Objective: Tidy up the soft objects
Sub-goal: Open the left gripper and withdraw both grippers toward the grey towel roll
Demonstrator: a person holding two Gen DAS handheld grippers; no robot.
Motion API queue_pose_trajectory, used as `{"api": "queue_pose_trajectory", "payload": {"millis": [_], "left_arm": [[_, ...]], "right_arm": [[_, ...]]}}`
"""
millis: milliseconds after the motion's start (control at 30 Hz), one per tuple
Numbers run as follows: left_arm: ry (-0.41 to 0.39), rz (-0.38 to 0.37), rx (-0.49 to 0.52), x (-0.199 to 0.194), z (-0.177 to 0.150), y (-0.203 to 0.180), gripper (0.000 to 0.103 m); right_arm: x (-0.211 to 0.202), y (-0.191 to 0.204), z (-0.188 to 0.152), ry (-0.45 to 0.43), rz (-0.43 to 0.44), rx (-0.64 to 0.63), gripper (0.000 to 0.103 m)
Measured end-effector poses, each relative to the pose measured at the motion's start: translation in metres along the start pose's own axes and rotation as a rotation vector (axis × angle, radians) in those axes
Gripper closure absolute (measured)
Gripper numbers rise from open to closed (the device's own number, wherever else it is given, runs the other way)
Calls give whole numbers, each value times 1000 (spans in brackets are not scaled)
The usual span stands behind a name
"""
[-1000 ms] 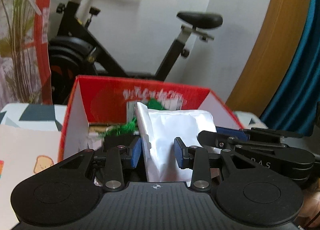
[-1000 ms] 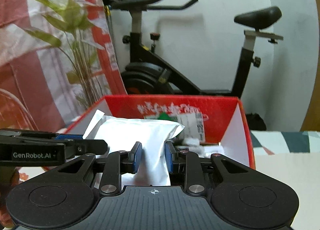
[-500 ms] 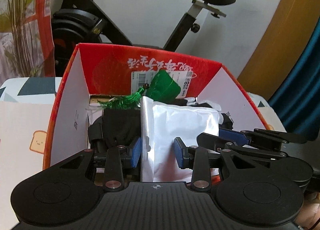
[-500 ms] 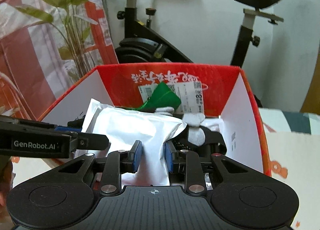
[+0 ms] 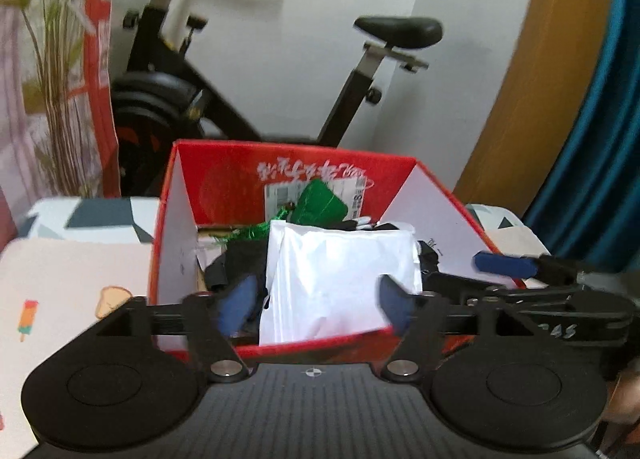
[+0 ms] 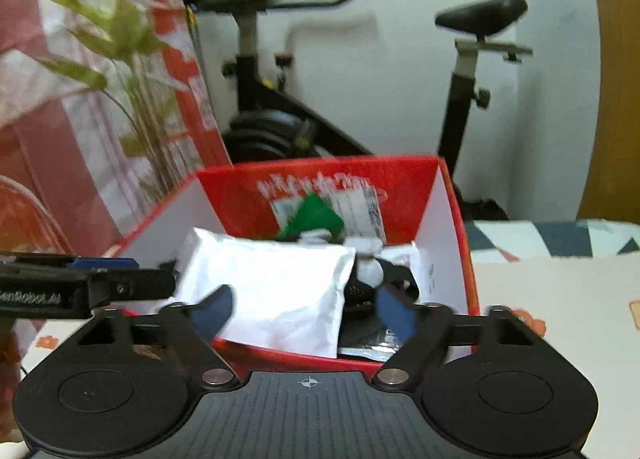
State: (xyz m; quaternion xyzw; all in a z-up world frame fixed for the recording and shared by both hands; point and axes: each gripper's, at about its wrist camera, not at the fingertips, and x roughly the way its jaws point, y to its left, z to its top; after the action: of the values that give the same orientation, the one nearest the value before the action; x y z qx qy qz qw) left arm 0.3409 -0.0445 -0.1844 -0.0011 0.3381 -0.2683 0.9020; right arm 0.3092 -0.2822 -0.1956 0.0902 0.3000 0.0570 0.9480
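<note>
Home room: exercise bike (image 5: 248, 71) against a white wall (image 6: 380, 91), leafy plant (image 6: 120, 43), teal curtain (image 5: 600, 163), wood door (image 5: 532, 91), desk (image 6: 560, 291) with a cartoon-print cover.

A table (image 5: 60, 279) with a cartoon-print cover carries an open red box (image 5: 172, 243).

The left gripper (image 5: 316, 305) has just been opening, and its two blue pads (image 5: 239, 299) now stand wide apart, not touching the white bag (image 5: 340, 283) between them. The bag sits in the red box (image 5: 224, 179) just past the fingertips, with dark cloth (image 5: 236, 263) beside the left pad and a green thing (image 5: 318, 207) behind it. The right gripper (image 5: 504, 265) pokes in beside the right finger, over the box's edge.
</note>
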Motion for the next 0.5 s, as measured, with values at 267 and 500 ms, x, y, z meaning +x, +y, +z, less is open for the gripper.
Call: {"api": "queue_pose_trajectory", "payload": {"millis": [267, 500], "left_arm": [[-73, 77, 38, -35, -19, -12, 0], [-76, 128, 25, -48, -31, -12, 0]], "right_arm": [[-31, 7, -8, -52, -43, -12, 0], [-41, 13, -23, -46, -112, -31, 0]]}}
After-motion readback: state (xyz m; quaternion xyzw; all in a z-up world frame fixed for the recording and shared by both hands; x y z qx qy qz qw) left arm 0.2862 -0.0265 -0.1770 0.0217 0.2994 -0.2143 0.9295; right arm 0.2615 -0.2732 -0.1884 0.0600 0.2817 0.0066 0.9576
